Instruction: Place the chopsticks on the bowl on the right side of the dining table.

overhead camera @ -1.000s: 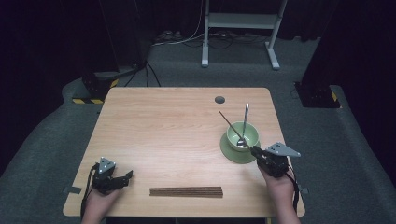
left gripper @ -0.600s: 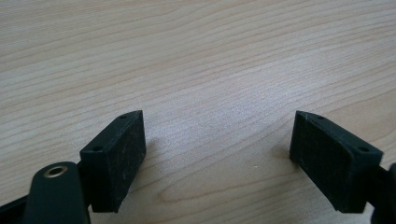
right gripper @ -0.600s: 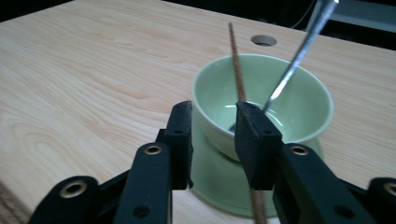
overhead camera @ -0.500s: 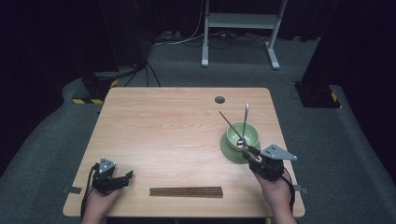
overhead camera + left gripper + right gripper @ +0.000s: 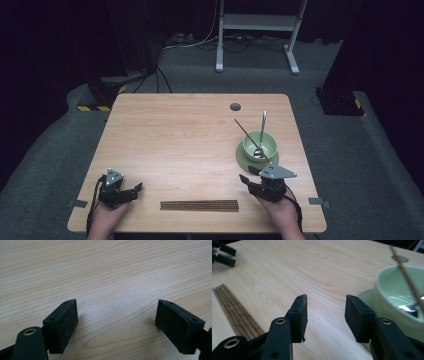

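A green bowl [image 5: 260, 145] on a green saucer [image 5: 242, 157] stands at the table's right, with a metal spoon [image 5: 262, 126] and a thin brown stick [image 5: 245, 131] leaning in it. My right gripper [image 5: 245, 179] sits just in front of the saucer, near the front edge. Its jaws have just been opening and hold nothing; in the right gripper view [image 5: 325, 315] bare wood lies between them and the bowl [image 5: 397, 300] is at the right. My left gripper [image 5: 137, 188] rests at the front left, open over bare wood [image 5: 117, 312].
A row of dark brown sticks [image 5: 199, 205] lies flat along the front edge between my two grippers, also visible in the right gripper view [image 5: 235, 312]. A round grommet [image 5: 235, 106] marks the table's far side. Dark floor, cables and a white stand surround the table.
My right gripper has drawn back from the bowl toward the front edge and slightly left, and its jaws have parted. The left gripper has stayed put.
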